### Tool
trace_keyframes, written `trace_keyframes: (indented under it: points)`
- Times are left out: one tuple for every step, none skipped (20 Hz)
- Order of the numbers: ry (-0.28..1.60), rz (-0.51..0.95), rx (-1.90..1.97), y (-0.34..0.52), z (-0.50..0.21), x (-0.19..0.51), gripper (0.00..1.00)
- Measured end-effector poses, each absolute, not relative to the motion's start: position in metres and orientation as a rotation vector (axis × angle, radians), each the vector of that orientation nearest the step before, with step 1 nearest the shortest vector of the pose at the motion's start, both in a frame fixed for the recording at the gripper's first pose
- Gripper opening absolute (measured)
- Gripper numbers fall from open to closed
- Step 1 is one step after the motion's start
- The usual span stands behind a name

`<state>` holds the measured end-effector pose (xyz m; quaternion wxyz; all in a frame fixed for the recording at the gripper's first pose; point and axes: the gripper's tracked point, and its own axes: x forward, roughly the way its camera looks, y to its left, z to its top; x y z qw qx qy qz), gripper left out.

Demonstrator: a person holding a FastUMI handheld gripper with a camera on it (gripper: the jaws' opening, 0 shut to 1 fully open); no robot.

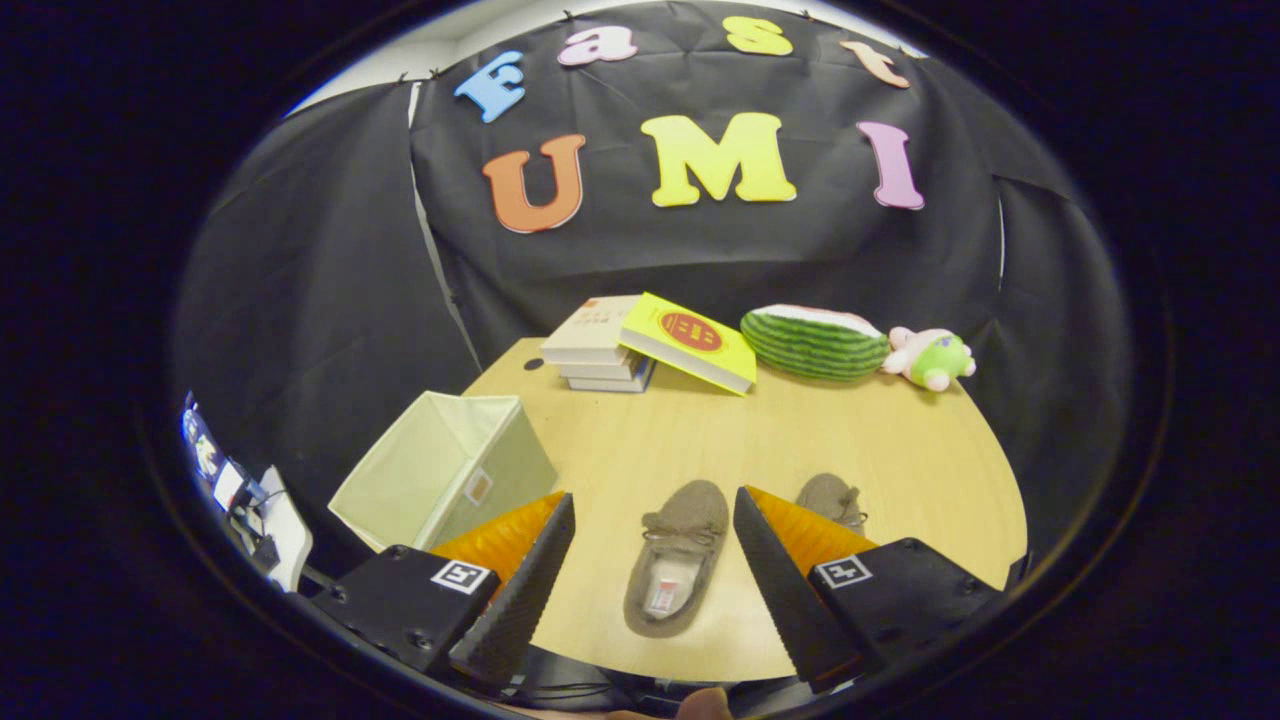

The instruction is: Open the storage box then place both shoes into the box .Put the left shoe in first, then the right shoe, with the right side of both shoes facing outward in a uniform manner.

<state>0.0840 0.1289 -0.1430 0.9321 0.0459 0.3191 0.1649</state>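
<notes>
The hand-held gripper (655,520) gapes, a brown shoe (676,555) lying between its fingers.

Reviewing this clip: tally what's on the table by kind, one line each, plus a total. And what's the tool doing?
Shoes: 2, one between the fingers, one partly behind the right finger
Storage box: 1, open
Books: 4, a stack of 3 and a yellow one leaning on it
Plush toys: 2, watermelon slice and a small pink-and-green toy
Total: 9
Tool: open, holding nothing.
</notes>
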Motion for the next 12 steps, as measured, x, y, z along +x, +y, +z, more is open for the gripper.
trace_keyframes:
  points:
    - [0.678, 0.337, 0.095, 0.128, -0.152, 0.085, 1.0]
    - [0.706, 0.34, 0.098, 0.129, -0.162, 0.086, 1.0]
    - [0.736, 0.343, 0.099, 0.13, -0.171, 0.086, 1.0]
    - [0.766, 0.345, 0.097, 0.131, -0.181, 0.086, 1.0]
    - [0.795, 0.342, 0.093, 0.131, -0.191, 0.087, 1.0]
    - [0.824, 0.336, 0.091, 0.128, -0.2, 0.086, 1.0]
    - [0.854, 0.328, 0.088, 0.123, -0.208, 0.086, 1.0]
    - [0.882, 0.316, 0.085, 0.119, -0.216, 0.086, 1.0]
    - [0.913, 0.305, 0.077, 0.115, -0.225, 0.086, 1.0]
    - [0.941, 0.291, 0.069, 0.111, -0.236, 0.087, 1.0]
    - [0.967, 0.273, 0.059, 0.105, -0.246, 0.088, 1.0]
    - [0.988, 0.259, 0.051, 0.101, -0.256, 0.09, 1.0]
